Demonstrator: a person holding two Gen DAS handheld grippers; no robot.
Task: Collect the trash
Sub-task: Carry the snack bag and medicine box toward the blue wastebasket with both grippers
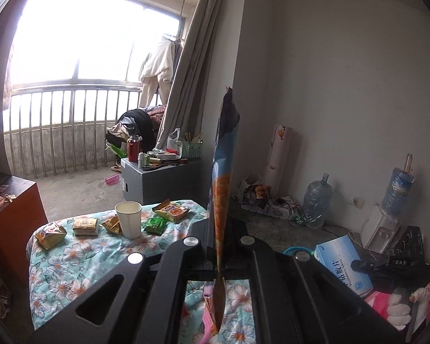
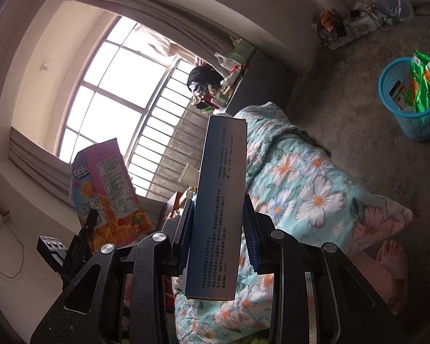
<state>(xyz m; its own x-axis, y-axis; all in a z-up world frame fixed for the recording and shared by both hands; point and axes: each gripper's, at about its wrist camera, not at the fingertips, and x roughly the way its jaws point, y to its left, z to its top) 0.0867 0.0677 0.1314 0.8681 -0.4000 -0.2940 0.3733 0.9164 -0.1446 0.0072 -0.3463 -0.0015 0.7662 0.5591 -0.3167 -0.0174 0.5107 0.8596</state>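
My left gripper [image 1: 219, 255] is shut on a flat snack bag [image 1: 222, 189], seen edge-on and standing up between the fingers. The same pink and orange bag [image 2: 111, 192] shows at the left of the right wrist view. My right gripper [image 2: 218, 223] is shut on a blue and white medicine box [image 2: 218, 209], held above the flowered quilt [image 2: 301, 183]. That box [image 1: 344, 263] also shows at the right of the left wrist view. A blue trash basket [image 2: 410, 106] stands on the floor, with green wrappers [image 2: 422, 83] in it.
On the quilt-covered table [image 1: 71, 261] lie several snack packets [image 1: 50, 233] and a paper cup [image 1: 129, 219]. A grey cabinet [image 1: 160, 177] with clutter stands behind. Water bottles [image 1: 316, 200] and cables lie by the wall. An orange cabinet [image 1: 11, 223] is at left.
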